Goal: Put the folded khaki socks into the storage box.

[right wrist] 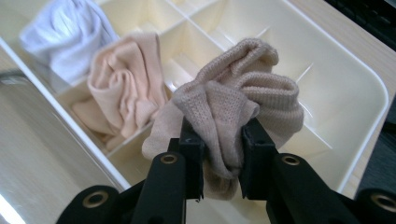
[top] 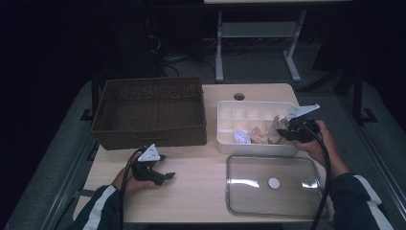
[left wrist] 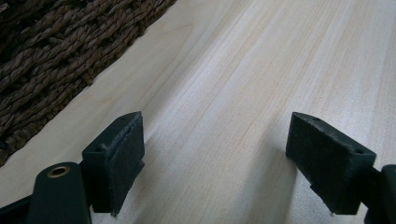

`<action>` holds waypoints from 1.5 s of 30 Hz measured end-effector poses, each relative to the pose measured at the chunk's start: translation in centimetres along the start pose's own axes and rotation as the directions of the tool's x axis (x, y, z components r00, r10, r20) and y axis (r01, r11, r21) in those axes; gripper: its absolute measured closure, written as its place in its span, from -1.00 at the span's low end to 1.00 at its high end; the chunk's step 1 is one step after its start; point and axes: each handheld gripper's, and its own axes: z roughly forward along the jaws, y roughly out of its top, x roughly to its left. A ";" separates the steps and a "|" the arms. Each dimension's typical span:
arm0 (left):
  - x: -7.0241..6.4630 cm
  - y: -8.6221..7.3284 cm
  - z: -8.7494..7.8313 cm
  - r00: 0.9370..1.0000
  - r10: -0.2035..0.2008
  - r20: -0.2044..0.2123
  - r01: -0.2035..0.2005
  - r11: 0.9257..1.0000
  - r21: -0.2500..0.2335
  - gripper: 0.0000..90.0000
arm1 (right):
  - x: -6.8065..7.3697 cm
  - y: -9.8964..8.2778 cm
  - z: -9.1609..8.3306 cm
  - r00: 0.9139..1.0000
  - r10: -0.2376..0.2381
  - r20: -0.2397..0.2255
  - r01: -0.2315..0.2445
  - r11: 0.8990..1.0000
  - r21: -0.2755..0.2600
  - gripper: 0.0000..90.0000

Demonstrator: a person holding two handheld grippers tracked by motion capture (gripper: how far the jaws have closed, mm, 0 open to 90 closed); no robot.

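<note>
From the high view, the right gripper (top: 286, 128) is hanging over the right end of the white plastic divided tray (top: 225, 139) near the table's right edge, while the left gripper (top: 165, 176) is resting apart by the front-left corner. In the left gripper view its jaws are standing wide with nothing between them. In the right gripper view the jaws are pinching a rolled beige knitted sock (right wrist: 243, 98), bunched upward just above an empty compartment, beside the peach sock (right wrist: 123, 84).

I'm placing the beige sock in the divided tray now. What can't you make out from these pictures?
- Beige sock: lower end hidden behind the right gripper, right gripper view.
- Target cell of the divided tray: covered by the sock and gripper, both views.
- Wicker basket interior: too dark, high view.
</note>
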 end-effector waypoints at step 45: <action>0.0 0.1 0.0 1.000 0.005 -0.004 -0.005 1.000 0.005 -0.58 | -0.2 1.4 2.3 0.991 0.017 -0.130 0.009 0.980 0.201 0.02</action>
